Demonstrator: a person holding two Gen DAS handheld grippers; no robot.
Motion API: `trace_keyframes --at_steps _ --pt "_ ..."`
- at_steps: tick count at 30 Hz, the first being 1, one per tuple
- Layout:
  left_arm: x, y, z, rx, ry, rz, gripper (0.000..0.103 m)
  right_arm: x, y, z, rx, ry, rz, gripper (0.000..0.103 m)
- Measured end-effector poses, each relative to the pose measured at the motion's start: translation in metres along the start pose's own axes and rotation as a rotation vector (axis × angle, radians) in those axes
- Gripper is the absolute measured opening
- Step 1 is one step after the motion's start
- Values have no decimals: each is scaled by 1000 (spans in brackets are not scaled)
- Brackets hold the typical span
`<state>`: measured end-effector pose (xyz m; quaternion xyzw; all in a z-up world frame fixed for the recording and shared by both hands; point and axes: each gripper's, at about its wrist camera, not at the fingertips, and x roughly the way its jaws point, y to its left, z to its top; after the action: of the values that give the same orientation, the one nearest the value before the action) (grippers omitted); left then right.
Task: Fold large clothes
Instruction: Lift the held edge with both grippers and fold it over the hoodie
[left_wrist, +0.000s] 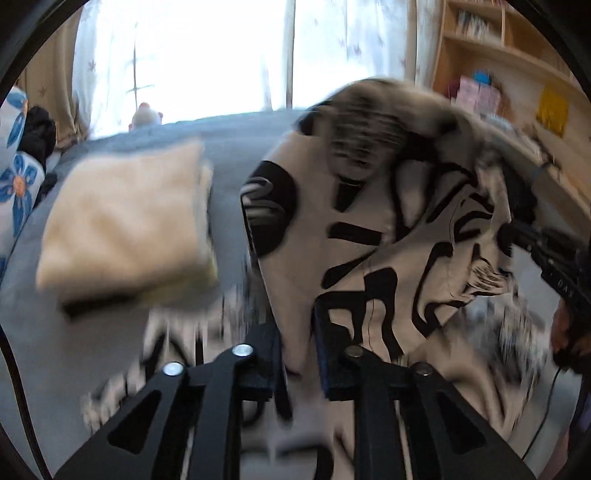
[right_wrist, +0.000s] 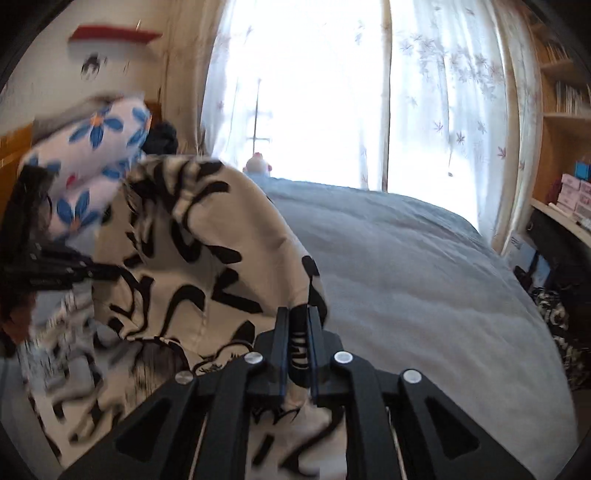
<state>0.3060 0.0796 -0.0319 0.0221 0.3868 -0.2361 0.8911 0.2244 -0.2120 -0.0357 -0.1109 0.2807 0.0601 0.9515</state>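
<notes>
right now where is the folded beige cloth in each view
Left wrist view: the folded beige cloth lies left of centre on the grey bed, left of the black-and-white garment.
Right wrist view: not in it; the lifted garment fills the left side where it might lie.
Shared landmark: the small toy at the bed's far edge, before the bright window.

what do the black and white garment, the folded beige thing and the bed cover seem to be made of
Garment: soft, fairly thick matte knit, perhaps sweatshirt cotton; it drapes in rounded folds, black print on cream.
Folded beige thing: plush, fuzzy cloth, maybe fleece or towelling; blur leaves it open.
Bed cover: matte grey-blue fabric with a slightly napped, wrinkled surface.
</notes>
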Motion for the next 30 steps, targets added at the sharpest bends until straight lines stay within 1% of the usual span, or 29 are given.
trace_keyframes --at_steps 1,3,5,6,7,8,9,10,11,12,13,14,15,17,18,19,20,21,22,24,25,27,30 --pt "-2 1 -21 -12 49 4 17 -2 4 -11 -5 35 -3 9" --pt "-7 6 -50 -49 107 -2 17 -10 10 -34 14 115 12 9" --pt "-15 15 -70 -100 145 -23 17 -21 12 -48 59 171 47 9" --pt "-19 19 -76 -126 161 -37 18 -28 12 -53 95 201 82 9" --pt "-27 22 -83 -157 180 -70 23 -32 12 -55 128 221 116 9" --pt "-32 22 -87 -172 188 -87 26 -38 10 -57 180 244 163 10" --pt "-38 24 -89 -186 193 -104 36 -43 10 -58 218 258 191 20" --pt "-45 25 -90 -198 195 -123 51 -46 9 -58 263 270 221 28" --pt "-53 26 -88 -215 191 -148 58 -49 9 -58 314 276 252 44" --pt "-58 25 -85 -226 183 -159 67 -52 7 -59 374 273 287 54" --pt "-58 20 -79 -237 172 -175 69 -54 7 -60 417 269 312 57" --pt "-63 19 -73 -252 162 -207 69 -54 7 -56 457 269 337 62" --pt "-62 16 -66 -266 159 -231 71 -53 5 -52 499 273 365 64" --pt "-63 17 -52 -312 154 -292 73 -51 0 -44 587 273 420 64" --pt "-61 14 -44 -327 152 -308 76 -48 -3 -40 641 272 451 65" --pt "-58 15 -38 -357 155 -343 78 -45 -6 -36 682 276 472 67" --pt "-52 16 -33 -378 162 -373 78 -40 -8 -32 730 282 498 71" --pt "-47 14 -27 -400 167 -400 78 -34 -11 -29 783 285 529 73" --pt "-41 15 -23 -423 173 -420 79 -27 -13 -27 834 285 563 73" --pt "-30 18 -17 -462 188 -455 79 -12 -13 -23 894 298 610 74" --pt "-22 20 -14 -484 201 -476 79 -4 -12 -21 906 314 612 74" --pt "-2 25 -12 -543 230 -489 79 18 -11 -18 935 361 607 75" --pt "21 29 -11 -585 256 -512 79 51 -9 -22 990 423 624 75"
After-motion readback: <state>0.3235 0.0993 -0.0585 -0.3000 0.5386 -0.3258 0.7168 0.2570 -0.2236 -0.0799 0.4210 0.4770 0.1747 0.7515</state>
